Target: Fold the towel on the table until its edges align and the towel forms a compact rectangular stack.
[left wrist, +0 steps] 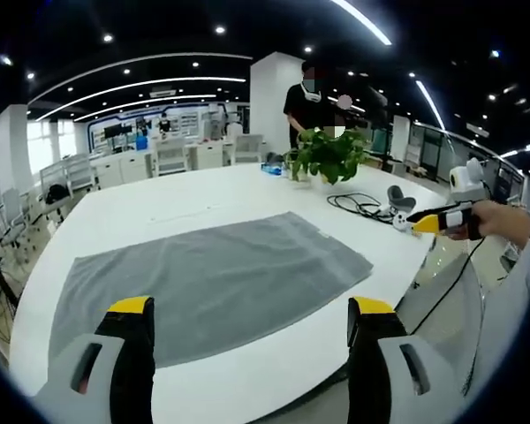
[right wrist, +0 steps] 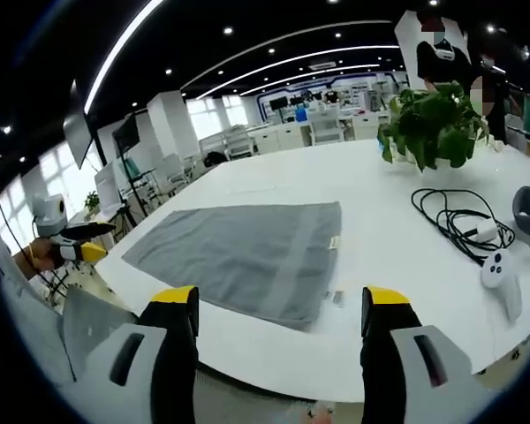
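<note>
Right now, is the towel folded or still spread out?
Spread out. The grey towel lies flat on the white table as one broad sheet, corners out, no edge turned over. Both tools hover open, off it.

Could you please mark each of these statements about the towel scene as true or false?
1. The grey towel lies spread flat on the white table. True.
2. The left gripper is clamped on the towel. False: its jaws stand open, off the towel.
3. A potted plant stands on the table. True.
4. The black cable lies on top of the towel. False: it lies on bare table, apart from it.
5. The right gripper is open. True.
</note>
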Tool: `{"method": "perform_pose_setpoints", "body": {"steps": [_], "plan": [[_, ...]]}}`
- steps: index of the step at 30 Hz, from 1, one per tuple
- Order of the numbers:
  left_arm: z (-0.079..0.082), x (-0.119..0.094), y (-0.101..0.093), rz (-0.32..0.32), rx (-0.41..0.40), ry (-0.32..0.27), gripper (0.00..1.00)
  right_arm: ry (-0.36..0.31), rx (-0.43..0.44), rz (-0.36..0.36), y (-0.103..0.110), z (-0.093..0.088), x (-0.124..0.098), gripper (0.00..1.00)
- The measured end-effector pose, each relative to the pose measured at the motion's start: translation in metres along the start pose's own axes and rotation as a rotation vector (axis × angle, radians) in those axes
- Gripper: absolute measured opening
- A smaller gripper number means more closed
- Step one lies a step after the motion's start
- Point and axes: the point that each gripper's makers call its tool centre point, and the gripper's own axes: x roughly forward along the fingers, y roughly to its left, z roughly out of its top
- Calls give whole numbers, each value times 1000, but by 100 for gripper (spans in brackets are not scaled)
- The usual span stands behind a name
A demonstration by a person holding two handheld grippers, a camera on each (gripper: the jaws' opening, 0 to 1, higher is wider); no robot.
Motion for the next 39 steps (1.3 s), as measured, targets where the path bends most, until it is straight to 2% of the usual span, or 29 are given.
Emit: {"method": "perform_pose_setpoints", "body": {"steps": [8, 17, 25, 32, 39], "plan": [[7, 17, -31, -35, 18, 8, 92, -31, 3, 12, -18, 15, -3, 75], [18, 44, -71, -73, 80, 3, 91, -51, -28, 31, -47, 27, 10, 75], [25, 67, -88, -94, 113, 10, 89, -64, -39, 58, -69, 41, 34, 73], [31, 89, -101, -137, 142, 16, 88, -100, 8, 19, -91, 49, 57, 71], [29, 111, -116, -190, 150, 28, 88, -72, 17, 17, -105, 48, 89, 69]]}}
